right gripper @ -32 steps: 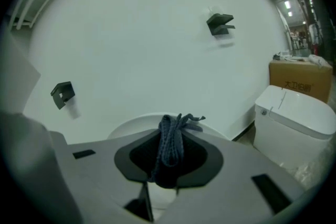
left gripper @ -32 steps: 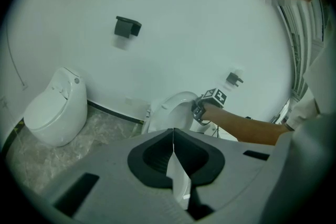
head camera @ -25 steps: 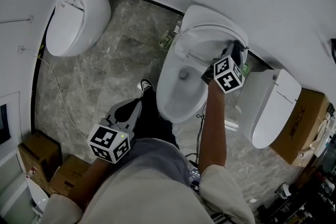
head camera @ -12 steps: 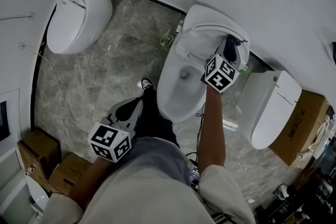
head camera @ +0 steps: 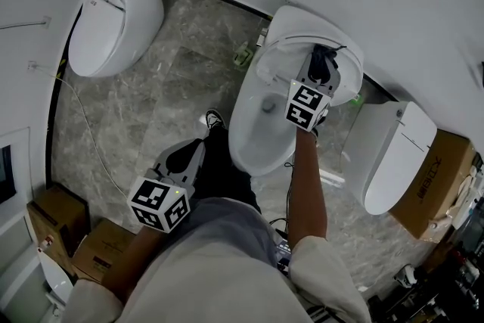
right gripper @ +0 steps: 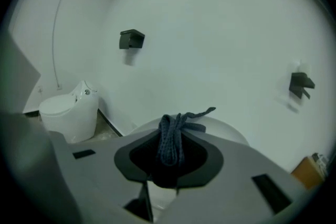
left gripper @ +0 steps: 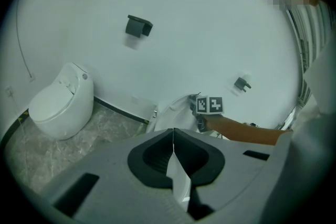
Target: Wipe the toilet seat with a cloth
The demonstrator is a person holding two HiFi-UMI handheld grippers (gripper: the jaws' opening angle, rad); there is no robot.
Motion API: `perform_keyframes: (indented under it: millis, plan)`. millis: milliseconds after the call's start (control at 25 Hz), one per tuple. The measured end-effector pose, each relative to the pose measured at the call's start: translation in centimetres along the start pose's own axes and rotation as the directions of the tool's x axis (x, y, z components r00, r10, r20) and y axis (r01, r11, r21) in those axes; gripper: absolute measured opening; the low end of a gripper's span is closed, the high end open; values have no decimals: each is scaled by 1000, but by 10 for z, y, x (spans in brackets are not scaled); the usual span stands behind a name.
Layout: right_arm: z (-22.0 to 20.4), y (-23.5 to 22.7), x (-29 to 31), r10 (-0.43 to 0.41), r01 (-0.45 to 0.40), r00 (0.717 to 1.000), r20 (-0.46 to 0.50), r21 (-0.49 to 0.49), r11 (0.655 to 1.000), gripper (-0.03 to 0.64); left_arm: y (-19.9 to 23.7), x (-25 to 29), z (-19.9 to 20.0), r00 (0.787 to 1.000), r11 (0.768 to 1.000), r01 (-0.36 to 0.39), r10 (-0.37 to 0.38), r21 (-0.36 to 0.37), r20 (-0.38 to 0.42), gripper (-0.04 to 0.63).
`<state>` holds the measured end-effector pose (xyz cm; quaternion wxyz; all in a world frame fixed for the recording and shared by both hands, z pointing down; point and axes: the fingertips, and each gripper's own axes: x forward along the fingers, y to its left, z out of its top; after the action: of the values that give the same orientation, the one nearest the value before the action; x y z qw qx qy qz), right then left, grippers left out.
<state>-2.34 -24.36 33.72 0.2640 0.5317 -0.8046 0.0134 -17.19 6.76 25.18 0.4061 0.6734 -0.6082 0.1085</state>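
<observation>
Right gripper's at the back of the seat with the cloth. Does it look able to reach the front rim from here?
Probably yes. The right gripper, shut on the cloth, is at the back of the toilet seat; nothing lies across the bowl toward the front rim.

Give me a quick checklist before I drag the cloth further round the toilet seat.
1. Grip on the cloth: ok. The right gripper has its jaws shut on it, with loose ends poking out ahead.
2. Cloth pressed onto the toilet seat: cannot tell. It is at the seat's rear, but contact is not visible.
3. Seat rim free of objects: ok in the head view.
4. Left gripper out of the way: ok. It is shut, empty and held low by the person's leg, apart from the toilet.
</observation>
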Motion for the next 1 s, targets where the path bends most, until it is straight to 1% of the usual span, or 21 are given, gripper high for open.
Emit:
perform_keyframes:
  millis: [40,120,360,520,760,880,1000]
  plan:
    - [0,4,1,8,-9,1000,-2,-31,999,75,0,1,1,1000,1000,1,-1,0,1,9]
    - [-1,13,2,23,-24,1000,-5,-59,998,75,2,0,2,1000,1000,2,-2,0,2,9]
    - [-8,38,9,61,-63,998,-21,-96,993,75,15,-3,1,1000,1000,-12,12,-11,-1,9]
    - [-17,49,10,57,-61,998,-35,-108,992,76,23,-6,0,1000,1000,-17,16,-22,-5,9]
    - [-44,74,13,63,-71,993,-97,-80,994,75,36,-9,2,1000,999,-27,27,-32,-8,9]
    - [-66,86,15,60,-65,986,-156,-26,998,75,44,-10,6,999,999,-34,34,-32,-5,9]
    - [-91,92,16,64,-60,971,-228,24,998,77,51,-11,10,999,998,-42,42,-36,-2,9]
